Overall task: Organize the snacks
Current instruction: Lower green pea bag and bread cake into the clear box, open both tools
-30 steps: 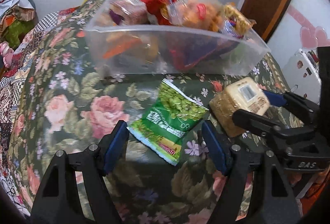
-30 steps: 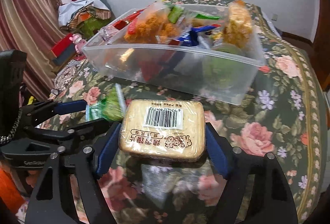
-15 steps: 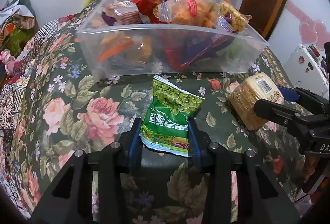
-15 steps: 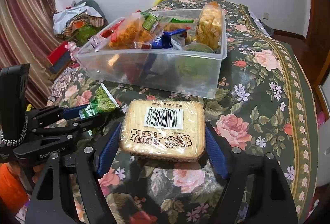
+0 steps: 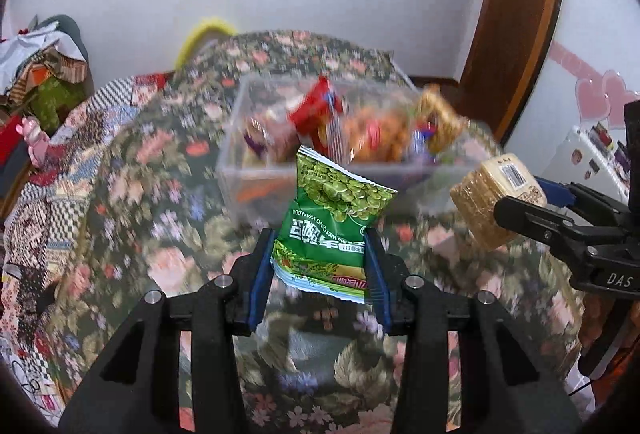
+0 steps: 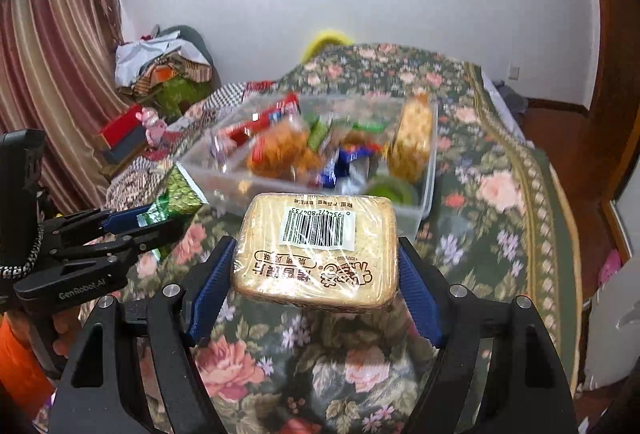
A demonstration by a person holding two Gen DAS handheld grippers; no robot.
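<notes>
The left gripper [image 5: 320, 266] squeezed the green bag [image 5: 334, 218] tight, up off the cloth [image 5: 132, 202], in front of the bin [image 5: 320, 138]. The right gripper [image 6: 316, 274] squeezed the cracker pack [image 6: 318, 254] tight, also lifted in front of the bin.

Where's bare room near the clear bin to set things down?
Bare floral cloth right of the clear plastic bin, and the strip in front of it. The bin itself is heaped with snack packets; crowded.
</notes>
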